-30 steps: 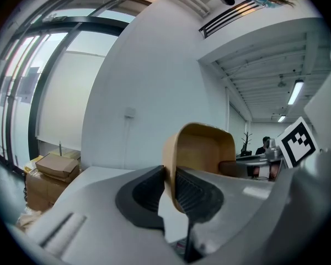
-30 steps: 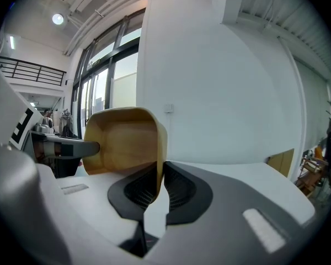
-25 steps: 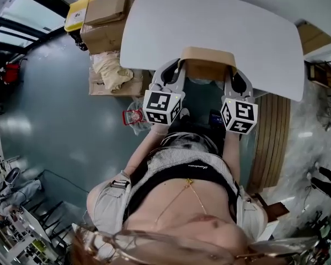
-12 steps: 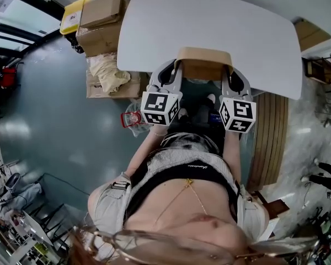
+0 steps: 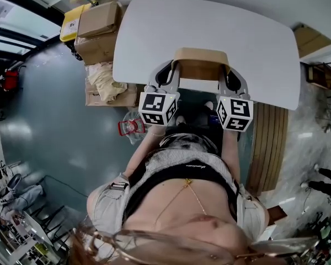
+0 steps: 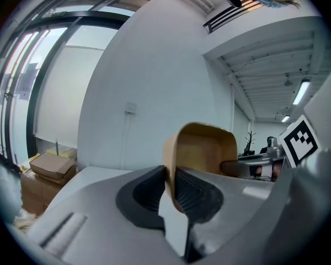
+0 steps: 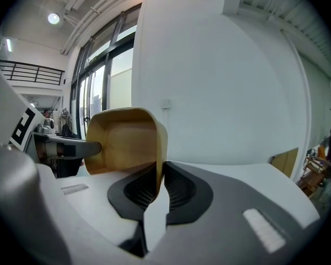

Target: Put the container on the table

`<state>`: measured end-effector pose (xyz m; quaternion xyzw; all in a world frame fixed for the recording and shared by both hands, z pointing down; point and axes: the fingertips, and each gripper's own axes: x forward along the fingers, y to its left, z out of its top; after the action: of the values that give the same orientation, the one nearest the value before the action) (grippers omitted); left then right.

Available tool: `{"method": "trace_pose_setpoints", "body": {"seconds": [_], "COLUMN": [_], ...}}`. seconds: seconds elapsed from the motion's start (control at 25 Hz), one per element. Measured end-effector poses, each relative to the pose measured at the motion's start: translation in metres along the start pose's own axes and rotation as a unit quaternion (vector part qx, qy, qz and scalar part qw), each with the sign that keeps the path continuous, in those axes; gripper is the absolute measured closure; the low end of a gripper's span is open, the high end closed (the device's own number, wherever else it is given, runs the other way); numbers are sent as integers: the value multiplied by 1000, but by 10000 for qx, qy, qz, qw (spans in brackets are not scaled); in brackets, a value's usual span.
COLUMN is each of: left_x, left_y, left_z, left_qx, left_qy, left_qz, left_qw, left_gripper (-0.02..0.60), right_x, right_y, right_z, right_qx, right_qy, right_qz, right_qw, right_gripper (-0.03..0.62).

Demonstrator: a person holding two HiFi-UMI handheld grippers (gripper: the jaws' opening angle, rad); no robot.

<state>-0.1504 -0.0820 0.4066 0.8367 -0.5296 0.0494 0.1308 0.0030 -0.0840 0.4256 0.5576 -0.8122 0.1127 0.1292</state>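
Observation:
A tan, box-shaped container hangs between my two grippers over the near edge of the white table. My left gripper is shut on the container's left wall, with the dark pads pressed on either side of the rim. My right gripper is shut on the right wall the same way. In the left gripper view the container shows its hollow inside, as it does in the right gripper view. Whether its base touches the table I cannot tell.
Cardboard boxes and a crumpled bag stand on the floor left of the table. A red-trimmed object lies on the floor by my left side. A slatted wooden panel is on the right.
Both grippers and the container have moved forward, farther over the table's near edge. The grip on both walls is unchanged.

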Motion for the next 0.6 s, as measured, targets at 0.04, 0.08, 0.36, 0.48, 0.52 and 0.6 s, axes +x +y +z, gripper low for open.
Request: {"method": "trace_pose_setpoints", "body": {"seconds": [0.04, 0.08, 0.36, 0.48, 0.52, 0.6], "left_x": [7, 15, 57, 70, 74, 81], "left_y": [-4, -9, -36, -44, -46, -50], "left_z": [2, 4, 19, 23, 23, 23], "left_qx": [10, 21, 103, 123, 125, 116], "left_qy": [8, 15, 5, 8, 11, 18], "left_qz": [-29, -58, -115, -56, -35, -3], "left_qw": [10000, 10000, 9999, 9999, 9999, 9999], "left_gripper": [560, 560, 560, 560, 560, 560], "right_x": [1, 3, 14, 18, 19, 22], "right_y": [-8, -17, -66, -82, -86, -94], "right_z": [2, 4, 18, 22, 22, 22], "right_qx": [7, 15, 50, 54, 58, 60], "right_qy": [1, 1, -49, -64, -63, -56], "right_qz": [-24, -45, -51, 9, 32, 71], "right_qw": [10000, 10000, 10000, 10000, 10000, 9999], "right_gripper": [548, 548, 549, 548, 549, 549]}}
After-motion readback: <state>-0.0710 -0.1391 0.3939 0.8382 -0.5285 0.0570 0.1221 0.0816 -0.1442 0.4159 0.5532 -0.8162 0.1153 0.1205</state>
